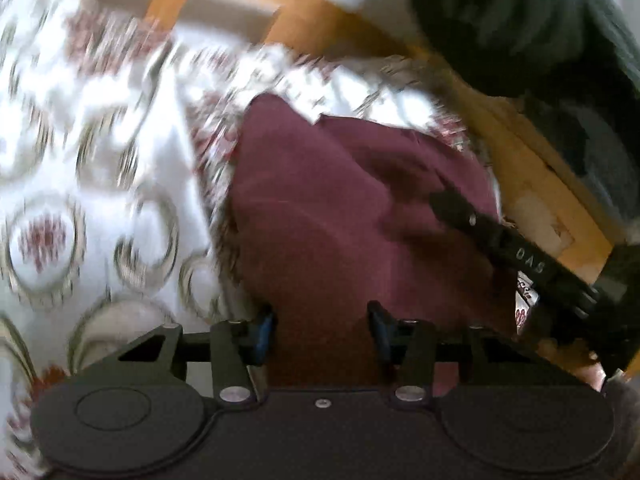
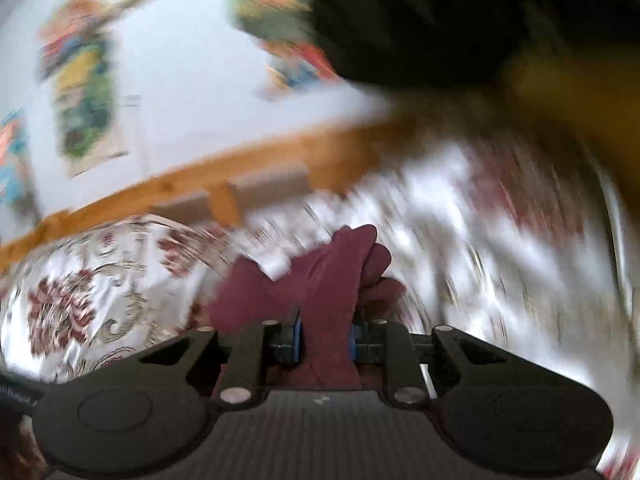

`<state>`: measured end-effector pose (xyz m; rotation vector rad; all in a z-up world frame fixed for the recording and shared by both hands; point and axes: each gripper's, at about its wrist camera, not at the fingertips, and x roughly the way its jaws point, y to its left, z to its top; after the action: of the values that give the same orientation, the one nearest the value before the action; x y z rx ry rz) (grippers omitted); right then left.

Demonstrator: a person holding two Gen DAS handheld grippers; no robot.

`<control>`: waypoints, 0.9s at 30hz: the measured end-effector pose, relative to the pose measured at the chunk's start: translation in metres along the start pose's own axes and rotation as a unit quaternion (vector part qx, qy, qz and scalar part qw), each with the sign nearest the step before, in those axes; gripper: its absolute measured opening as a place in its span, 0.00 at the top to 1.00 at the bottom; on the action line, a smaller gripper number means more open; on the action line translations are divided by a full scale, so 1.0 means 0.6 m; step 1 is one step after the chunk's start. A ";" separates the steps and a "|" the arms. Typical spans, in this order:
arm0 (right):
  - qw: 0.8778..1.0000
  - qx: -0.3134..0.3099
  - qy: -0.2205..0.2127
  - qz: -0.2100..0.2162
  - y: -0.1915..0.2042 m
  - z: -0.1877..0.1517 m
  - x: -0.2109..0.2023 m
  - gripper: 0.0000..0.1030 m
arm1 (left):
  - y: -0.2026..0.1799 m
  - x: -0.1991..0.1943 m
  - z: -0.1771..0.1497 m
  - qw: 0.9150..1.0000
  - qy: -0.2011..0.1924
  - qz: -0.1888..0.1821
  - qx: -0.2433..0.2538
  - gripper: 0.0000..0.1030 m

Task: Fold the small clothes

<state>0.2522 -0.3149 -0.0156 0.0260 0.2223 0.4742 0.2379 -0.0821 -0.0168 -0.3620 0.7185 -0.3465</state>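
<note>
Right gripper (image 2: pixel 325 340) pinching bunched maroon garment (image 2: pixel 320 280), lifted off floral bedspread (image 2: pixel 80 300). Left gripper (image 1: pixel 322 328) jaws part-spread with maroon cloth between; grip unclear. Wooden bed frame (image 2: pixel 200 180) far side. Frames blurred.

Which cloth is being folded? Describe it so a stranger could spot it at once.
Find the bed cover, white with dark red flowers and grey rings, in front of a wooden rail. On it lies a crumpled maroon garment, bunched between the fingers of the right gripper. It is the only plain, single-coloured cloth there, with no print on it.
</note>
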 end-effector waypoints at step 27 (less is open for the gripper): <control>0.986 0.083 0.033 -0.140 -0.047 0.008 -0.025 0.15 | -0.006 -0.076 0.002 0.996 -0.016 0.074 -0.042 0.01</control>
<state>0.2531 -0.3466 -0.0098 0.1404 0.3261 0.1757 0.2057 -0.0654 0.0116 -0.3912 0.7251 -0.1695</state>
